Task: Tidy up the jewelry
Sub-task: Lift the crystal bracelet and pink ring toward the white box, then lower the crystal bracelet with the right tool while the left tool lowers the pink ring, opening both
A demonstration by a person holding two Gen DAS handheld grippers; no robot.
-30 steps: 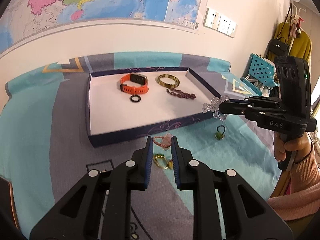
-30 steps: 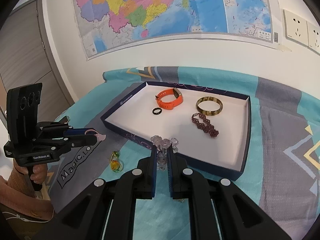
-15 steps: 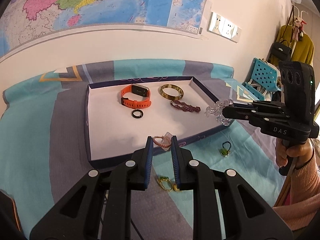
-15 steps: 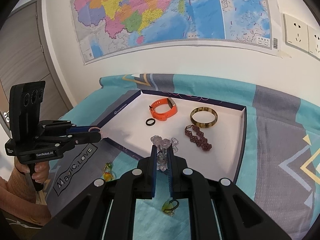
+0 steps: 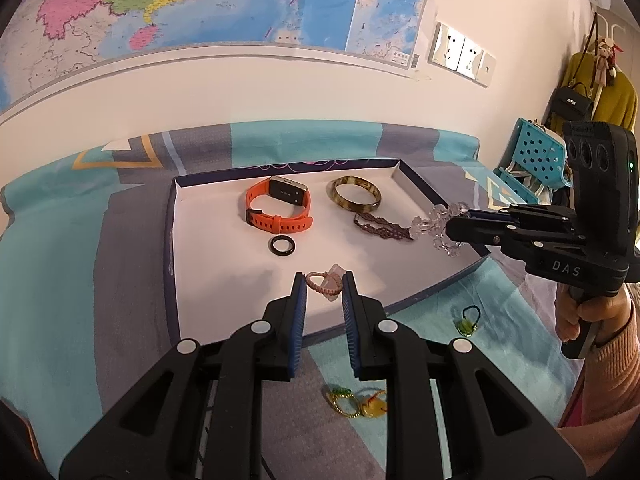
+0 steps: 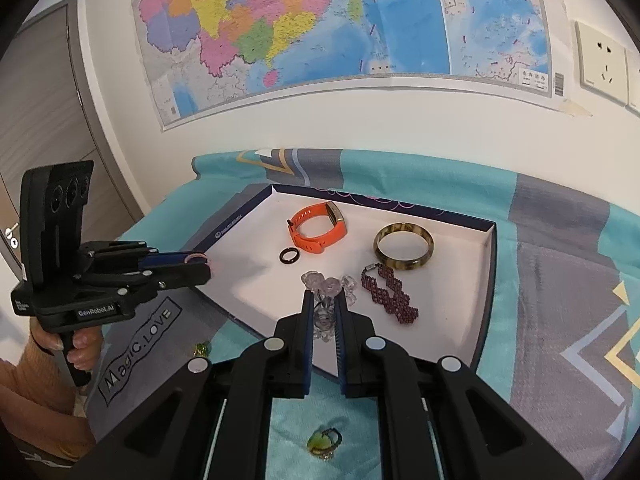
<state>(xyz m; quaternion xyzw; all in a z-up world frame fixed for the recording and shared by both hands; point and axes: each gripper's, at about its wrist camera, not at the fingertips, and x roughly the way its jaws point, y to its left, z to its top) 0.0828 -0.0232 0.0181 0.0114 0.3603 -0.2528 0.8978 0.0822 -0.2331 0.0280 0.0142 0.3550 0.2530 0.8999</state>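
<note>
A shallow white tray with a dark blue rim [image 5: 171,240] [image 6: 486,264] holds an orange watch [image 5: 280,210] [image 6: 318,229], a black ring [image 5: 282,246] [image 6: 289,255], a mottled bangle [image 5: 354,196] [image 6: 404,246] and a dark red beaded bracelet [image 5: 382,228] [image 6: 390,294]. My left gripper [image 5: 323,286] [image 6: 200,266] is shut on a pink beaded bracelet [image 5: 324,282], held over the tray's near part. My right gripper [image 6: 323,300] [image 5: 450,226] is shut on a clear crystal bracelet [image 6: 328,286] [image 5: 438,224], over the tray's right side.
On the teal and grey cloth in front of the tray lie a green hair tie [image 5: 466,322] [image 6: 324,442] and a yellow-green jewelry piece [image 5: 356,402] [image 6: 201,349]. A wall with a map stands behind. A blue chair [image 5: 532,156] is at the right.
Both grippers have moved forward from in front of the tray to over it, each carrying its bracelet. The loose pieces on the cloth have not moved.
</note>
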